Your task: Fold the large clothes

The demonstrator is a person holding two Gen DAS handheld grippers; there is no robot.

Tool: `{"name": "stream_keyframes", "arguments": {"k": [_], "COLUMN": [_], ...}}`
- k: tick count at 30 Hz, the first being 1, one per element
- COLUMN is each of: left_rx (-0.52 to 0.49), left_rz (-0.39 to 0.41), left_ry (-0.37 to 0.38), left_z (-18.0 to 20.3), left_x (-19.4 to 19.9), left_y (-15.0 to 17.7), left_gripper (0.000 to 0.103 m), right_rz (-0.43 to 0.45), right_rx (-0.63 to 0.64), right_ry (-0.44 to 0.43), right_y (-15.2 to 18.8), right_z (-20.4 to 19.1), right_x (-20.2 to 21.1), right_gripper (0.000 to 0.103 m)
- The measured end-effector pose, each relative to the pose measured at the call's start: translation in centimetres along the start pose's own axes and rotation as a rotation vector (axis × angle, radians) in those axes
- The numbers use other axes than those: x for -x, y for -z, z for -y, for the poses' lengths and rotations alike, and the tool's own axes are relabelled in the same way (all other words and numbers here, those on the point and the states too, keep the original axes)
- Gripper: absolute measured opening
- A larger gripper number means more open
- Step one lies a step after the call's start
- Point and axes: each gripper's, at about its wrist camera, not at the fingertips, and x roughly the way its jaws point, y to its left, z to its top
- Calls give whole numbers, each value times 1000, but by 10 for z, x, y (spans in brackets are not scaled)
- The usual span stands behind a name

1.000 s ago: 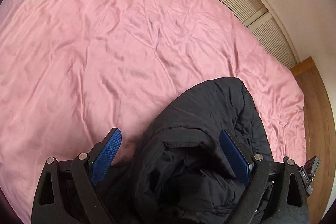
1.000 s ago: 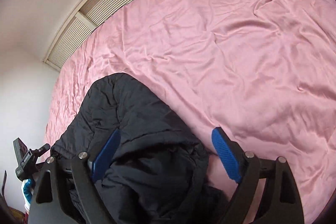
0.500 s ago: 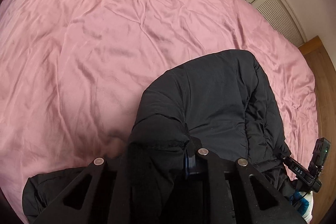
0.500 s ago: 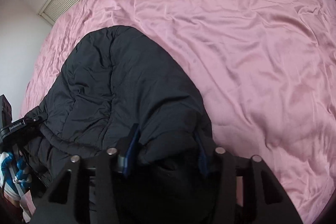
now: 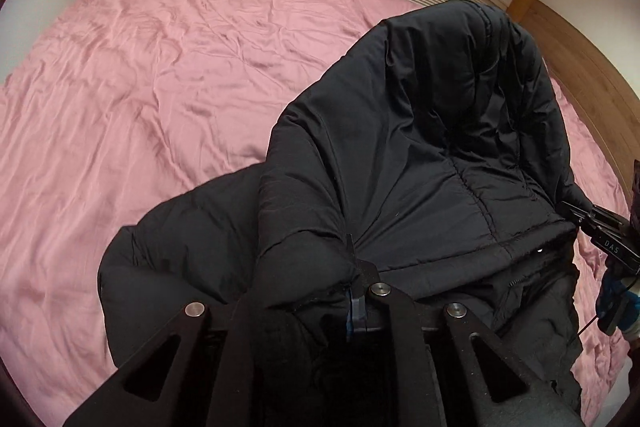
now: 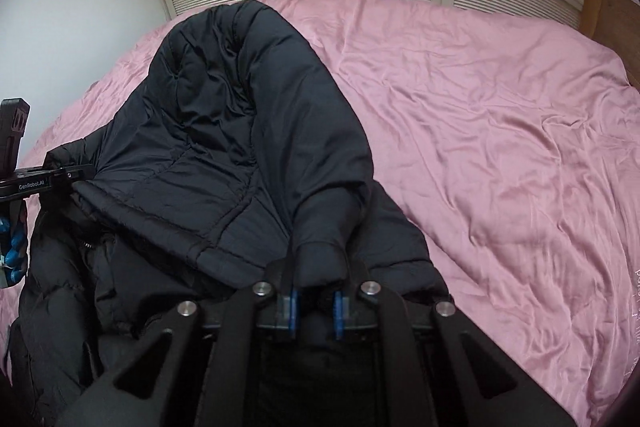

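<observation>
Pinching the black jacket (image 5: 420, 147) between them, left tool (image 5: 352, 291) and right tool (image 6: 316, 291) are clamped.

matte black left gripper (image 5: 320, 291) – silver screws, blue pads, right gripper (image 6: 315, 301) alike

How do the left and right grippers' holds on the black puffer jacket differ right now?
The left gripper shows only one blue pad, the other buried in the black puffer jacket; the right gripper shows both pads around a rounded fold. The left holds the jacket's left shoulder side, the right its right. Both are shut on fabric above the pink satin bedsheet.
</observation>
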Motion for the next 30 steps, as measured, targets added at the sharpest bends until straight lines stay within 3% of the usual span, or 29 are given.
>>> {"name": "stream_keyframes", "arguments": {"k": [3,7,11,15,19,23,30], "left_rx": [27,23,45,18,23,16,-15], "left_rz": [-5,-14,-36,-47,-52,-45,-1], "left_ry": [43,47,51,10,-22,-45,-52], "left_z": [-6,-5,-3,8,13,21,30], "left_x": [18,30,36,45,52,70,124], "left_y": [36,79,89,84,86,92,98], "left_gripper": [16,21,32,48,53,64,66], "right_rz": [23,1,-48,-48,-64,-70,-73], "right_rx": [-21,-79,-146,-170,-156,-147,-144], "right_ry": [-21,-60,-67,-40,-4,13,2], "right_y": [34,88,129,131,127,123,142], "right_z": [-10,-18,-18,-18,-24,-30,-32], "right_x": [28,50,46,53,60,75,134], "right_gripper": [12,13,15,18,20,29,36]}}
